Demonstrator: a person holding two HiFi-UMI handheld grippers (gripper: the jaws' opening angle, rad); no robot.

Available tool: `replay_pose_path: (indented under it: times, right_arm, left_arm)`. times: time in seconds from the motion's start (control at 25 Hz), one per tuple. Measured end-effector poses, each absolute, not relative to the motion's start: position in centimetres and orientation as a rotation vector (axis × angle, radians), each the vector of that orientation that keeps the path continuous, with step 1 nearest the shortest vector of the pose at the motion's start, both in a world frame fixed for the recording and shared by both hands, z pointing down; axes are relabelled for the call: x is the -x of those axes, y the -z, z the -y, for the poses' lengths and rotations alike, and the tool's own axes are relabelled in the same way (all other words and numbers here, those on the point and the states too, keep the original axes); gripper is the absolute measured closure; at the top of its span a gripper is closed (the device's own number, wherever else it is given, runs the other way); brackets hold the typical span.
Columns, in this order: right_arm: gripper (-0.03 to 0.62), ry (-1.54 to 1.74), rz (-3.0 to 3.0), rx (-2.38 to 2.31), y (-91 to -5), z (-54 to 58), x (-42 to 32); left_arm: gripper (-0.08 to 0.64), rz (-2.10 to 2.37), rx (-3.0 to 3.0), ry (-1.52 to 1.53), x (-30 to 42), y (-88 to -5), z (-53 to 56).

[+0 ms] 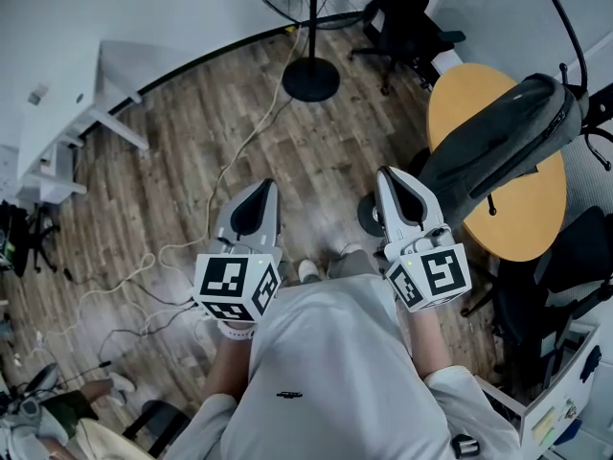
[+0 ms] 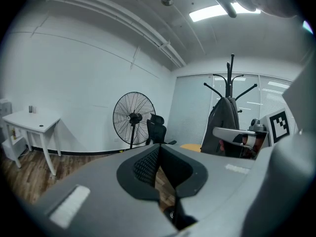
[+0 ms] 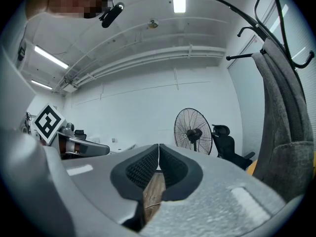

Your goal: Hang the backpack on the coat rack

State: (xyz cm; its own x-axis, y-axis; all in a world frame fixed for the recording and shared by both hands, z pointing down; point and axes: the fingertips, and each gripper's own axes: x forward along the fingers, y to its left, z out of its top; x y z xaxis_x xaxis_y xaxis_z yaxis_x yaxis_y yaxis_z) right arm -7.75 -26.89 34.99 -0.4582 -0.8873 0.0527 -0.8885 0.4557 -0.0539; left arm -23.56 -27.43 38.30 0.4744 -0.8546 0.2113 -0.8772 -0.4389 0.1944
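While a grey backpack (image 1: 508, 142) hangs on the black coat rack (image 1: 572, 36) at right, beside a round yellow bench (image 1: 460, 94), a person stands on the wooden floor (image 1: 192, 161) with a gripper in each hand, held side by side and well apart from the pack. The left gripper (image 1: 261, 188) has its jaws pressed together with nothing between them; so has the right gripper (image 1: 391, 175), the dark ribbed pads (image 3: 143, 169) meeting at the tips. In the right gripper view the backpack's fabric fills the right edge, under the rack's curved hooks. A standing fan (image 1: 310, 80) and a black office chair (image 1: 407, 22) stand beyond, and pale cables (image 1: 239, 151) trail across the floor.
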Motion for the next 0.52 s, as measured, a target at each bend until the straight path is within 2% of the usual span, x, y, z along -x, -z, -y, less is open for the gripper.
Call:
replay_pose_path:
  times: [0.52]
  right_arm:
    - [0.594, -0.124, 2.665, -1.618, -35.0, 26.7, 7.9]
  left_arm:
    - [0.545, 1.437, -2.469, -0.110, 22.2, -38.0, 27.8]
